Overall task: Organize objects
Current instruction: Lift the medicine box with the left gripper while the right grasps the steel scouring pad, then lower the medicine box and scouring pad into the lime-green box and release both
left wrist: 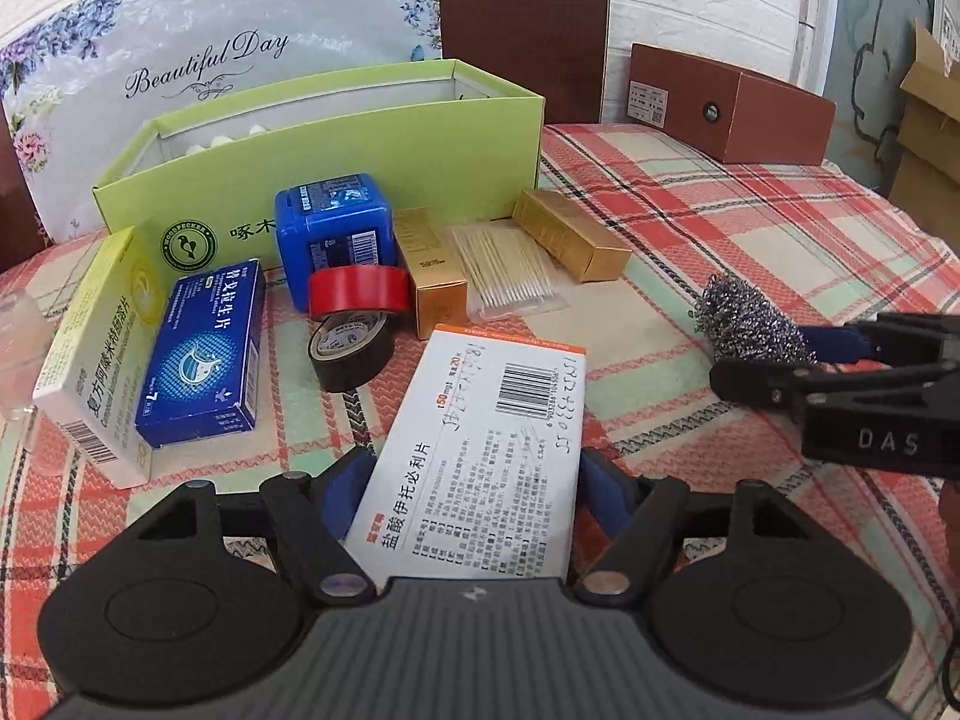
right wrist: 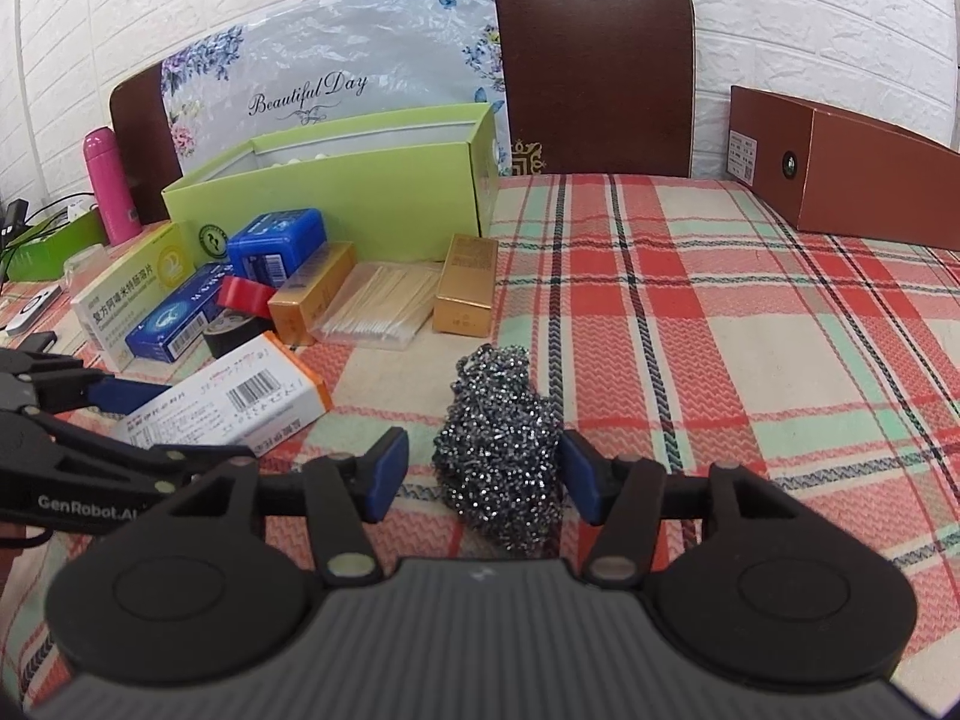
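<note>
Table edge, 9 o'clock: in the right wrist view the plaid tablecloth is running out past a pink bottle and small clutter; little room there.
Back edge, 11 to 12 o'clock: the green open box is standing along the back, with a floral board leaning behind it.
Crowded strip, 10 to 12 o'clock: a yellow-white medicine box, a blue medicine box, a blue cube box, red tape resting on black tape, a gold box, a cotton swab pack and a second gold box are lying close together in front of the green box.
Open room, 1 to 4 o'clock: bare cloth is stretching to the brown box at the far corner.
Left gripper: its blue pads are sitting on either side of the white-orange medicine box, which is lying flat between them and reaching toward 12 o'clock; the left pad is at the box edge, the right pad is just beside it, and I cannot tell whether they are pressing.
Right gripper: standing apart around the steel wool scrubber, which is resting on the cloth; the right pad is touching it, and a gap is showing at the left pad.
Between the grippers: in the left wrist view the scrubber is sitting at 3 o'clock of the medicine box, well apart.
</note>
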